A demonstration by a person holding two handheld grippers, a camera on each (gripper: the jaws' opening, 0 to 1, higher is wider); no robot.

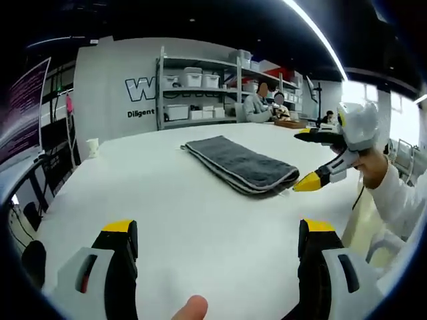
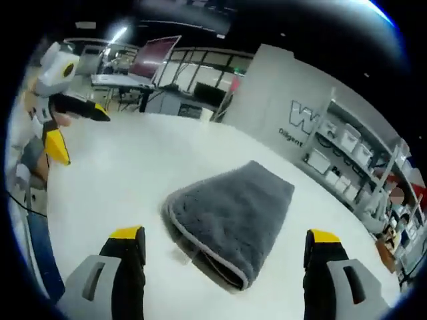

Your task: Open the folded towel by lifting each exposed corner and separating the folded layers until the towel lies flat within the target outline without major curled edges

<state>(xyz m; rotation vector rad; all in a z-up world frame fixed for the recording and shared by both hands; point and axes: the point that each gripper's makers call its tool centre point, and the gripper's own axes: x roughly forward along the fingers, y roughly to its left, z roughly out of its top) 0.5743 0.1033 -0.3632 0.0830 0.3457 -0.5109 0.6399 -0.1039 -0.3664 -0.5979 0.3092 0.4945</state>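
left gripper point(image 1: 217, 235): jaws wide, nothing held, above bare white table point(image 1: 173, 200) | towel point(image 1: 241, 164): grey, folded in layers, lay flat mid-table, untouched | right gripper point(image 1: 310, 157): jaws wide, empty, yellow tip just beside towel's near end; in right gripper view towel point(image 2: 233, 217) sat between its jaws, ahead

Fluffy grey cloth towel point(image 2: 233, 213) on smooth matt white table point(image 2: 127, 173)

Left gripper point(image 1: 217, 243), right gripper point(image 2: 223, 250): fingers apart.
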